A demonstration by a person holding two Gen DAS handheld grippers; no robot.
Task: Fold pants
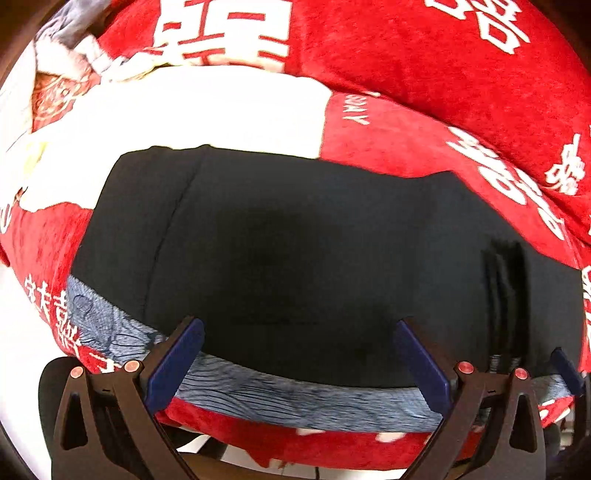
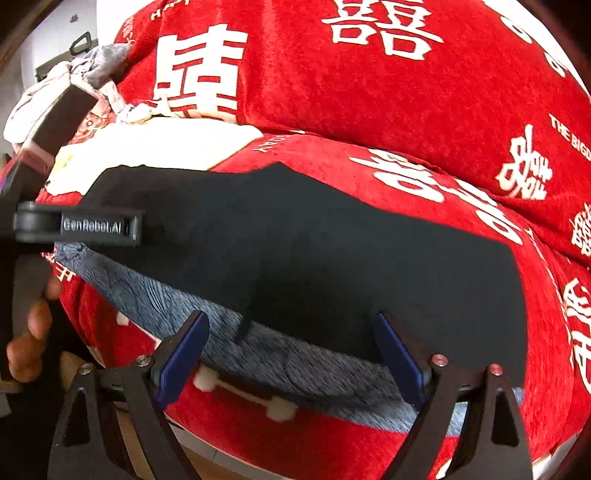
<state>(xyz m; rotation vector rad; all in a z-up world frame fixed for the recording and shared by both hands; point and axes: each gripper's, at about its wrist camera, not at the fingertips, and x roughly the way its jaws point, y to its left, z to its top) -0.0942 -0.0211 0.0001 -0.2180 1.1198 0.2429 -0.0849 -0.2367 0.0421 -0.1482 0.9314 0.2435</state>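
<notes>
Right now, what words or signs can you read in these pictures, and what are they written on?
"GenRobot.AI" on the black body of the left claw.
"THE BIGD", cut off at the edge, on the red blanket.
Big white double-happiness signs on the same blanket.
Small white letters on the red bedcover appear upside down, too unclear to read.
Nothing readable on the black pants.

Bare blanket (image 2: 461,229) right of pants (image 2: 295,240) (clothes heap (image 2: 74,85) apparently far-left)
</notes>
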